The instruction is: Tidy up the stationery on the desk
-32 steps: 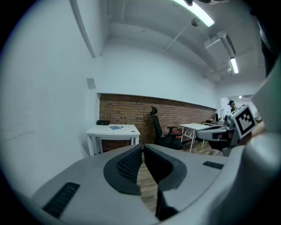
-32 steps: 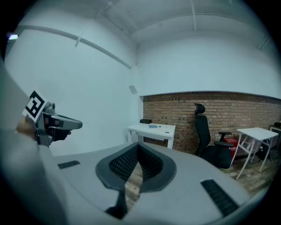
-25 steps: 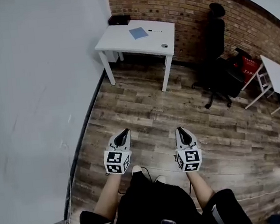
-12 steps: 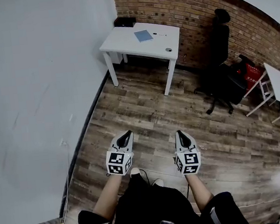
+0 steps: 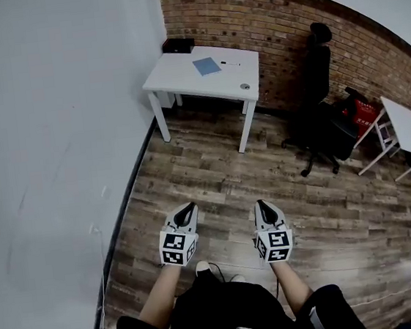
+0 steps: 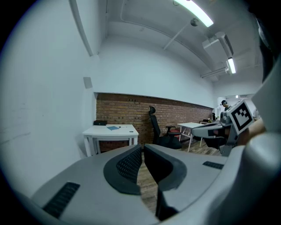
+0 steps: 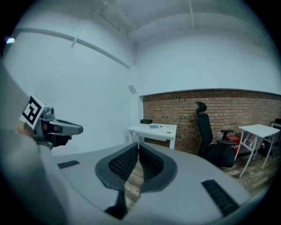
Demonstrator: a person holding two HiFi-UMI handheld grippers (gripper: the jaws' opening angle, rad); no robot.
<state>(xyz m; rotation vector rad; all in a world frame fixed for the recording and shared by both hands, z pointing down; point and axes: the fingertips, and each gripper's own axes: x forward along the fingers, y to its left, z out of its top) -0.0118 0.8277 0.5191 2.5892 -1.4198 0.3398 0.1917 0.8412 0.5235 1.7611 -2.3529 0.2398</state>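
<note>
- White desk (image 5: 173,74) stands far off, by the brick wall. On it lie a blue notebook (image 5: 207,66), a pen (image 5: 229,64) and a small round thing (image 5: 245,87), with a black box (image 5: 177,46) at the far left corner.
- Nothing looks tidied yet; I judge that all the work is left.
- Left gripper (image 5: 188,208) and right gripper (image 5: 261,205) hang near, over the wooden floor, well apart from the desk, jaws closed on nothing.
- The desk items are too small to identify surely.
</note>
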